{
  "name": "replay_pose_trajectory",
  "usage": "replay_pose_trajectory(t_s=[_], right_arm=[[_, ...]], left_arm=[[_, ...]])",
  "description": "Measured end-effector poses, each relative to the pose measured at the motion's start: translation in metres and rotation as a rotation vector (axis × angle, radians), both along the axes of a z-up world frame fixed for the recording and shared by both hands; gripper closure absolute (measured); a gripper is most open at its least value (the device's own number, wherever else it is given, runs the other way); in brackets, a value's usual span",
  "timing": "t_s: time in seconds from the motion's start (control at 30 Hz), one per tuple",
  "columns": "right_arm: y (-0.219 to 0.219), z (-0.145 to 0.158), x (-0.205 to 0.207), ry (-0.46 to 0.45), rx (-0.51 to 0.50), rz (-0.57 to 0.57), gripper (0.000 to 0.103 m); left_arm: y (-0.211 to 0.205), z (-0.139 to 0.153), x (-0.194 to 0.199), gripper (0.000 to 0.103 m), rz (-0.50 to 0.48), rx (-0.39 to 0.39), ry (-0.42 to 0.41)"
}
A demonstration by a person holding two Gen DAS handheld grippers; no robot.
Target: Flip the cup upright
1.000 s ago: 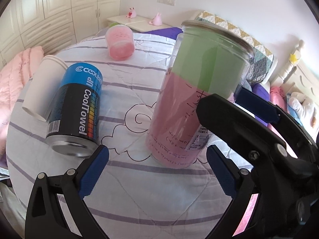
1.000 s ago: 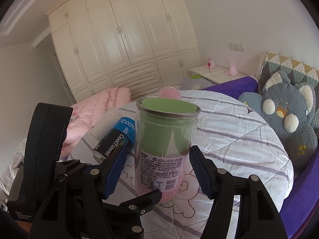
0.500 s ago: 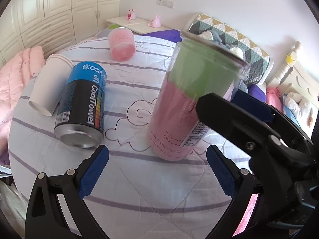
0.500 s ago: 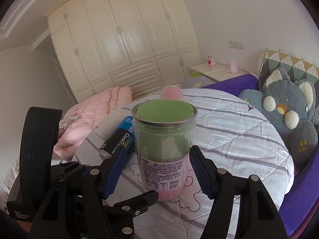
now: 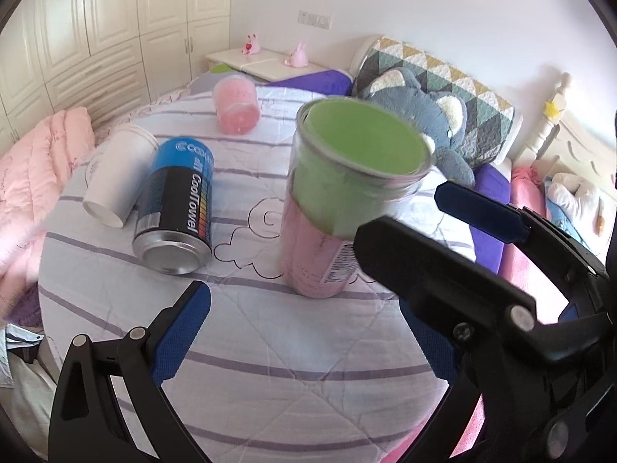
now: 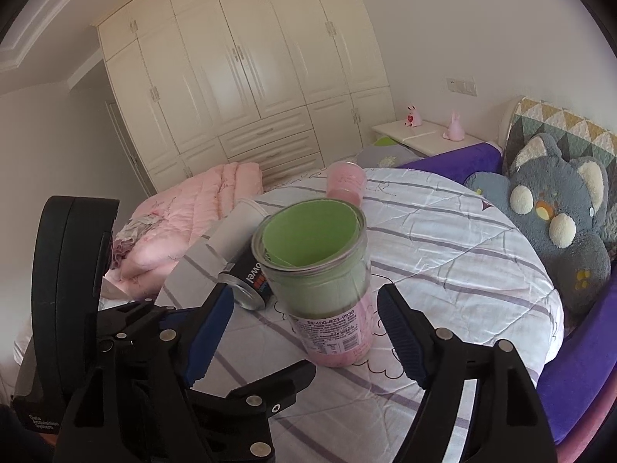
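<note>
A clear cup [image 5: 339,200] with a green and pink paper lining stands upright on the quilted round table [image 5: 293,366], mouth up; it also shows in the right wrist view [image 6: 322,285]. My left gripper [image 5: 304,328] is open and empty, raised above and in front of the cup. My right gripper [image 6: 306,328] is open with its blue pads either side of the cup, not touching it. The right gripper's black body crosses the left wrist view at the right.
A blue and black CoolTowel can [image 5: 177,208] lies on its side left of the cup, beside a white paper cup [image 5: 119,181] also on its side. A pink cup [image 5: 236,106] sits at the far edge. A grey plush toy [image 6: 555,223] lies on the right.
Both grippers have risen and pulled back from the cup, so I now look down into its mouth. The cup stays standing on the table.
</note>
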State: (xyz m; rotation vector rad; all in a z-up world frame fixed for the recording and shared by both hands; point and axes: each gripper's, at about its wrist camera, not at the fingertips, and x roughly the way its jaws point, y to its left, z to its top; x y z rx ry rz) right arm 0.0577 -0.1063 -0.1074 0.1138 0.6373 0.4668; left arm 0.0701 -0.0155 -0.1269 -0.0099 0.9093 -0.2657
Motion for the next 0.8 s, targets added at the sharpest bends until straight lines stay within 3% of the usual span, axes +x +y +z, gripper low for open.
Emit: replay_pose_trajectory(t_s=[0.33, 0.63, 0.8], right_arm=[[0.006, 0.043, -0.019, 0.066, -0.123, -0.037, 0.022], [-0.003, 0.098, -0.045, 0.026, -0.124, -0.118, 0.02], [0.001, 0.105, -0.049, 0.017, -0.12, -0.132, 0.02]], left_arm=[[0.003, 0.05, -0.028, 0.003, 0.067, 0.084, -0.146], [0.021, 0.092, -0.062, 0.0, 0.141, 0.122, -0.295], [0.021, 0.104, -0.075, 0.0, 0.158, 0.172, -0.345]])
